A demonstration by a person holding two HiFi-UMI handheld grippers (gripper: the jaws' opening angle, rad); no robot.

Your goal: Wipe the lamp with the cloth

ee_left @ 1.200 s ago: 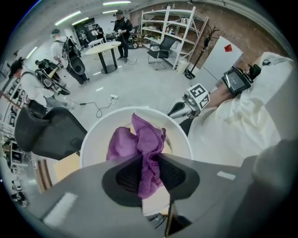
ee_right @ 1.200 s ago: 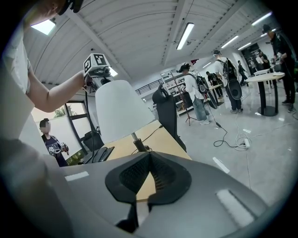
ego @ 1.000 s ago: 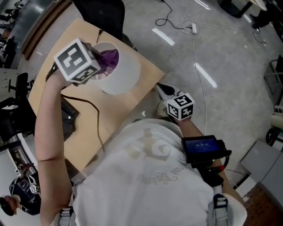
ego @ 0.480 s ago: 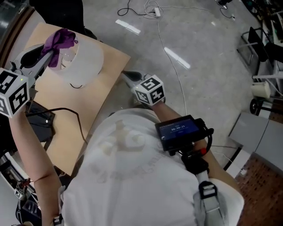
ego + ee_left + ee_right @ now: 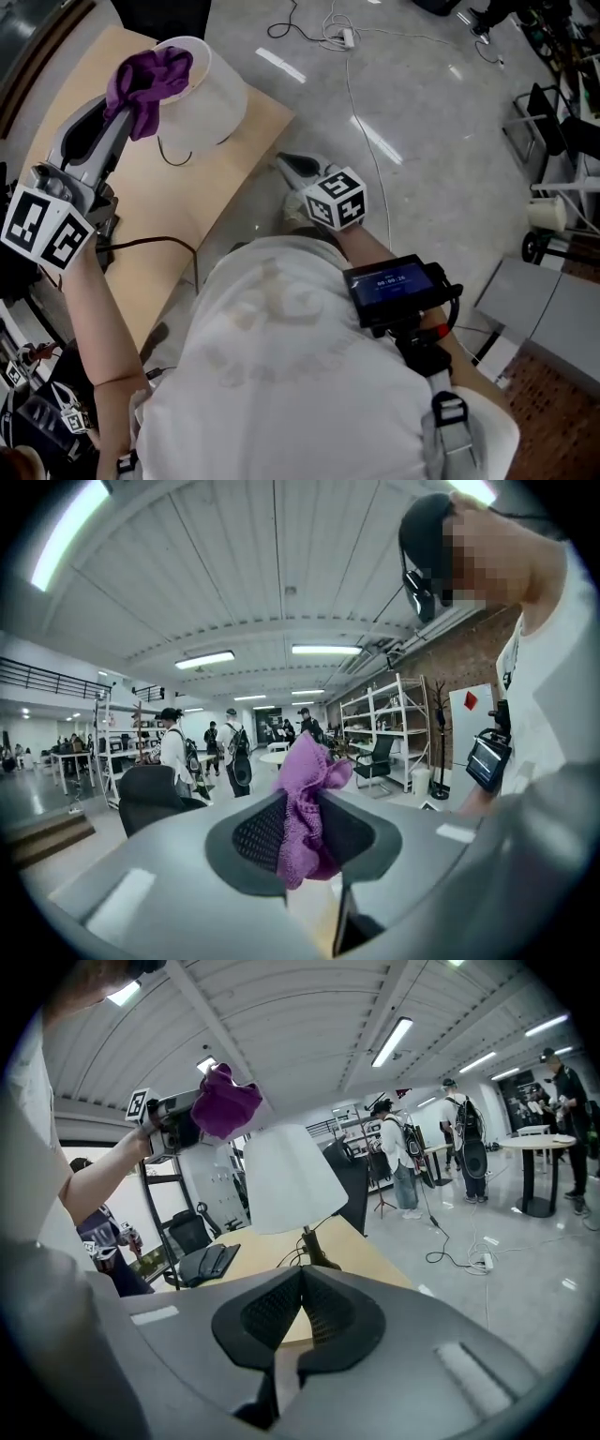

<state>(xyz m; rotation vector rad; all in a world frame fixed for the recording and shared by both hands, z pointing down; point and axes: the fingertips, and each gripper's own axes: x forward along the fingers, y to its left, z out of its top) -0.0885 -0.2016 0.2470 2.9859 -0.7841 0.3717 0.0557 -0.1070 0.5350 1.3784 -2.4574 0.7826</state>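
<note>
My left gripper (image 5: 298,808) is pinching the cloth (image 5: 314,766), and the bunched folds cover the jaw tips. My right gripper (image 5: 302,1276) has its jaws pressed together on nothing. In the right gripper view the cloth sits at the top edge of the lamp (image 5: 281,1180); I cannot tell whether they touch. My right gripper's body half hides the lamp's foot, and from the head view the shade covers it. The lamp stands on the table (image 5: 178,202).

1. The left grey two-jaw gripper (image 5: 120,111), held high on the bare left arm (image 5: 92,319), points nearly level, its jaws clamped on a purple knitted cloth (image 5: 305,808).
2. The right grey two-jaw gripper (image 5: 292,165) hangs low by the torso, jaws pressed together, empty.
</note>
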